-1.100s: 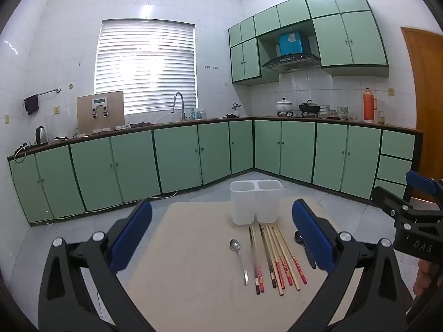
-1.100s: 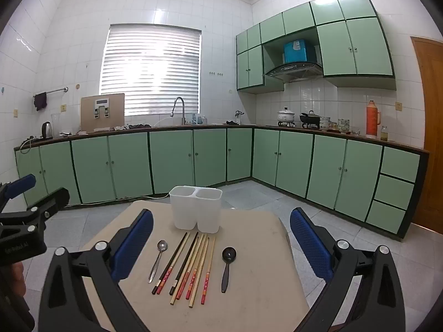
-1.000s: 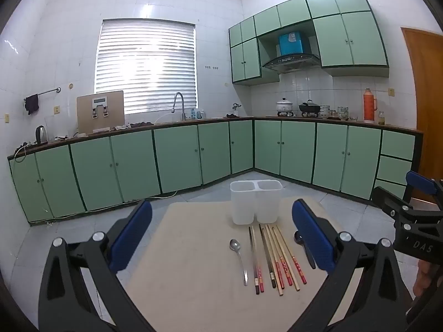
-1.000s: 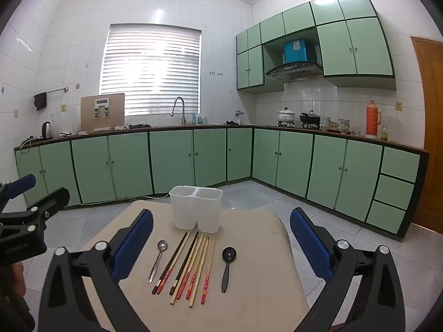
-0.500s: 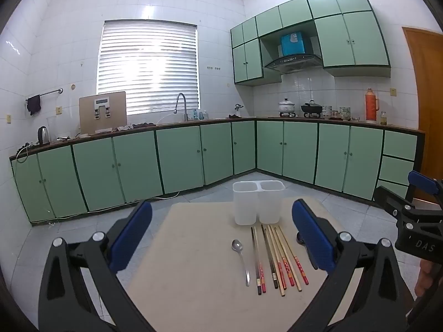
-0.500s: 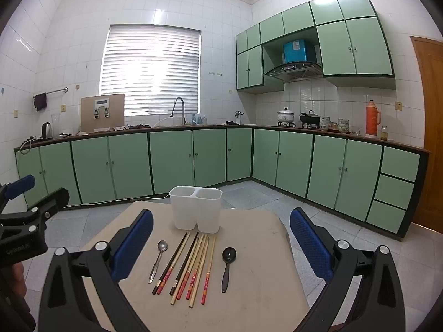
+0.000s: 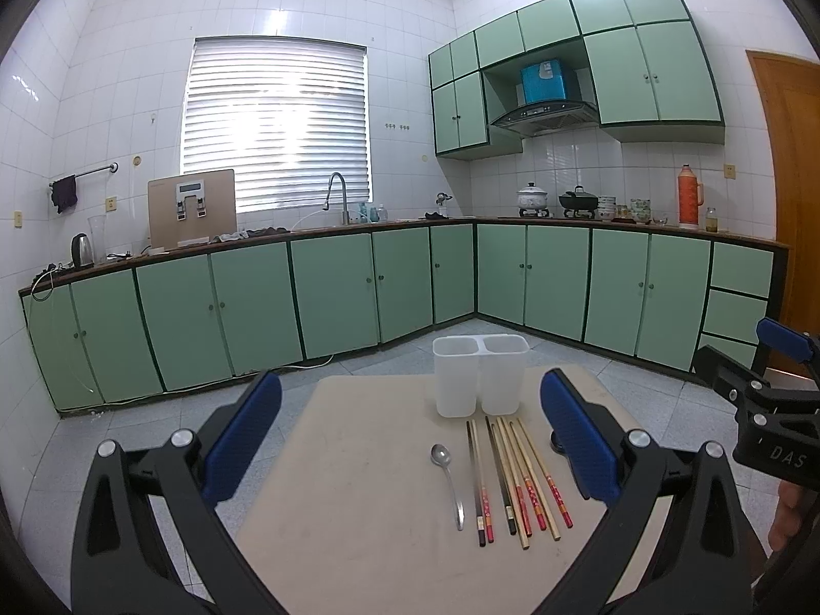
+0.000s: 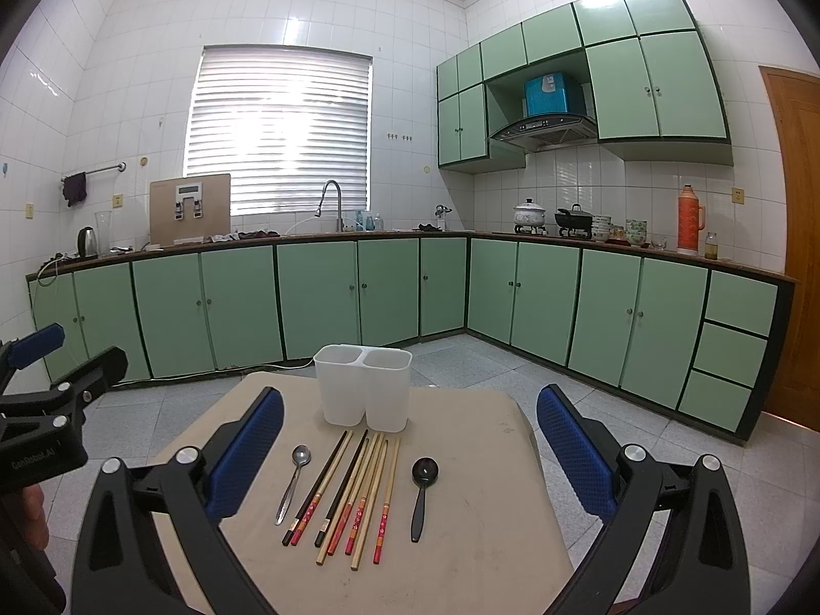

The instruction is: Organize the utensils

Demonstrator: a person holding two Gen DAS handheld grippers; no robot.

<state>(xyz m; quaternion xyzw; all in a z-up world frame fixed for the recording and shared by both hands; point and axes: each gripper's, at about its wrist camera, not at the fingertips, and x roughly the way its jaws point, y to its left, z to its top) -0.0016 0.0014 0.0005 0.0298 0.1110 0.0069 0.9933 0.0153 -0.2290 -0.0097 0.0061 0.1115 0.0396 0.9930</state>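
Hovering as they did a second ago, my left gripper (image 7: pixel 410 425) and right gripper (image 8: pixel 407 441) stay spread wide above the near edge of the beige table (image 8: pixel 482 528), blue-padded fingers (image 8: pixel 574 453) empty; only the left view has drifted slightly. Between my right jaws lie a metal spoon (image 8: pixel 293 482), a fan of slim chopsticks (image 8: pixel 353 497) with red-patterned ends, and a black spoon (image 8: pixel 421 492), all flat and untouched. Just beyond their tips, centred ahead of my right jaws, stands the white, translucent, two-compartment plastic holder (image 8: pixel 363 389), upright. Behind it run green cabinets (image 8: pixel 318 297) under white tile.
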